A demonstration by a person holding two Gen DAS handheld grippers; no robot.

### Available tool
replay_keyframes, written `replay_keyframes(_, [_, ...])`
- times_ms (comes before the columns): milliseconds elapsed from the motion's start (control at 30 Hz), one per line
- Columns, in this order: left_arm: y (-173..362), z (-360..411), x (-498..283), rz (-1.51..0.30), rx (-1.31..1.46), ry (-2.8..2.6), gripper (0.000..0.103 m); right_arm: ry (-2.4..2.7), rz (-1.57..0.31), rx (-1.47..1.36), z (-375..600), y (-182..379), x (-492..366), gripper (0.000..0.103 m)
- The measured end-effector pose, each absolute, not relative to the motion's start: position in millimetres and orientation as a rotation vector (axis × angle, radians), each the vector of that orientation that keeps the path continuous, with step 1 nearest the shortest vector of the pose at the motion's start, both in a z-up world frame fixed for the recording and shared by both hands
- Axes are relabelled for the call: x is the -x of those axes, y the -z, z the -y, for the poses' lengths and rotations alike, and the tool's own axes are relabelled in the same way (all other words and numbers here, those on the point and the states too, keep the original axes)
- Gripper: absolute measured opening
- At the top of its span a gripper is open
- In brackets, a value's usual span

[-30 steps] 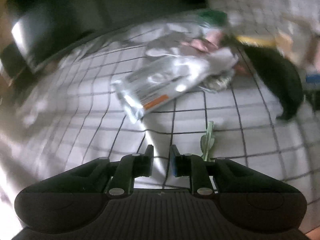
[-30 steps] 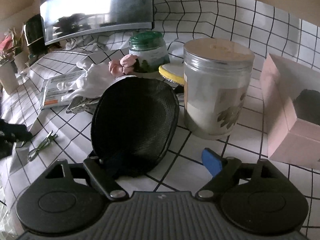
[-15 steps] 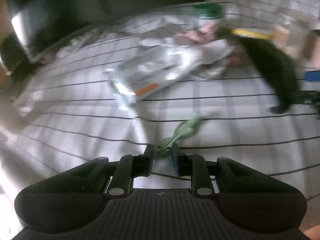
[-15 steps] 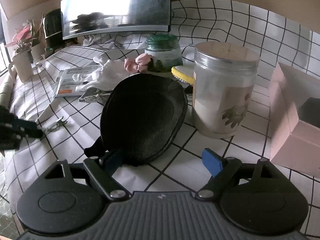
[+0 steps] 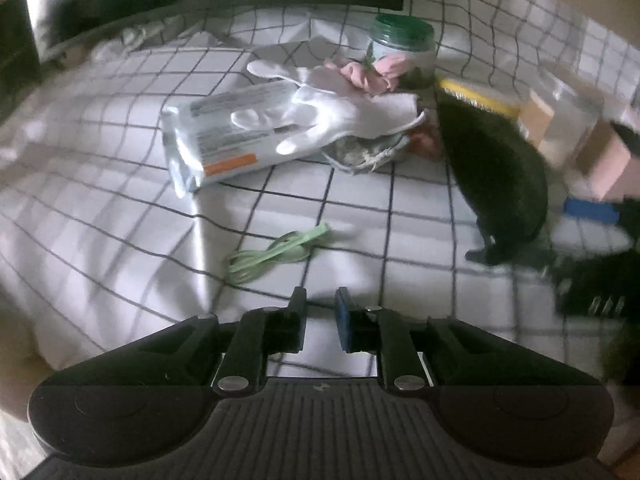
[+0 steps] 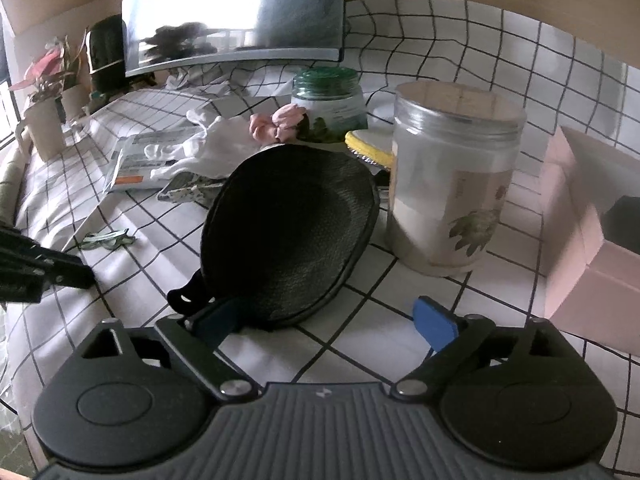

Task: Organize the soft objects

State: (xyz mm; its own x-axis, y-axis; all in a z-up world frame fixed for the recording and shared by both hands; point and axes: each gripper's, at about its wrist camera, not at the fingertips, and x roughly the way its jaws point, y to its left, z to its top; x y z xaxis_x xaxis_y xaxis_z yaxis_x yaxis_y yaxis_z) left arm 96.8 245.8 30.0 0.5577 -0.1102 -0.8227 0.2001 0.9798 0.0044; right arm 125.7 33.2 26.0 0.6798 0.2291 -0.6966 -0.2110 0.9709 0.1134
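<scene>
A green hair band lies loose on the checked cloth, just ahead and left of my left gripper. Its jaws stand a narrow gap apart, closing slightly, with nothing between them. A white glove lies over a foil packet, with a pink scrunchie behind it. A black oval pouch lies flat before my right gripper. The jaws are opening wide, and the pouch's near end sits between them against the left finger. The green band and the left gripper's tip show at the left of the right wrist view.
A green-lidded jar, a yellow brush and a tall clear jar stand behind the pouch. A pink box is at the right. A patterned fabric pouch lies under the glove. A monitor and potted plants line the back.
Half a second ago the green band was at my left fingertips; now it lies on the cloth ahead of them. My right jaws have spread wider around the pouch's near end.
</scene>
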Motion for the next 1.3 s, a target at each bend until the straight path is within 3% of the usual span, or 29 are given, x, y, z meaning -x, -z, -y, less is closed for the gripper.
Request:
replay_keyframes(100, [-28,-238,-101,-0.961,-0.09,0.2,0.04,-0.254,-0.792,0.002,-37,-25,-126,0.101])
replay_keyframes(233, [-26,-224,-103,-0.978,-0.101,0.228,0.073,-0.262,-0.795,0.003,-37,-25,-127,0.102])
replay_keyframes(267, [-25,-221,-104,-0.983,-0.099,0.23,0.077,-0.265,-0.797,0.005,-37,-25,-127,0.103])
replay_keyframes(667, [-31,-263,-108,-0.846,0.136,-0.123,0.072,-0.282,-0.804,0.023,-38,-25,-128,0.103])
replay_keyframes(1300, [-39,-246,-106,-0.766,0.051,0.088,0.071,-0.281,-0.802,0.022,-38,-25,-127,0.103])
